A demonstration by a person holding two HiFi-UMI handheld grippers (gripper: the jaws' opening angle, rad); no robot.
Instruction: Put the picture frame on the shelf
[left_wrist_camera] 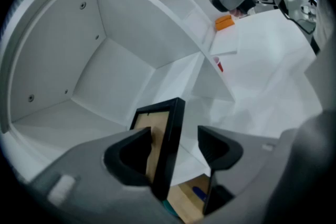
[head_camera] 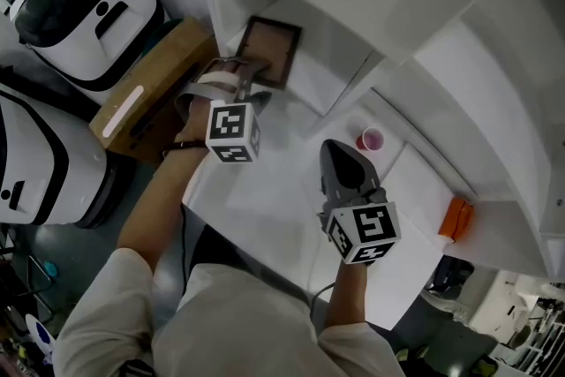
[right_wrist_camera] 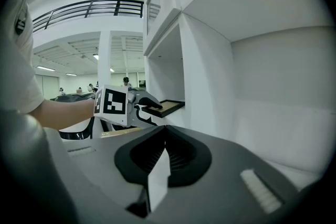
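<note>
The picture frame (head_camera: 269, 49), dark-edged with a brown back, sits in the left compartment of the white shelf (head_camera: 309, 93). In the left gripper view the picture frame (left_wrist_camera: 169, 128) stands edge-on between the jaws of my left gripper (left_wrist_camera: 176, 147). The left pad lies next to its brown back; the right pad stands apart with a clear gap, so the gripper is open. From above, my left gripper (head_camera: 252, 77) reaches into the compartment at the frame's near edge. My right gripper (head_camera: 340, 156) hovers over the white table, shut and empty. The right gripper view shows the frame (right_wrist_camera: 169, 106) lying flat at the compartment's mouth.
A small pink cup (head_camera: 372, 139) stands on the white table (head_camera: 265, 199) by a shelf divider, and an orange object (head_camera: 455, 218) lies at the right. A cardboard box (head_camera: 146, 88) and white machines with black tops (head_camera: 84, 4) crowd the left side.
</note>
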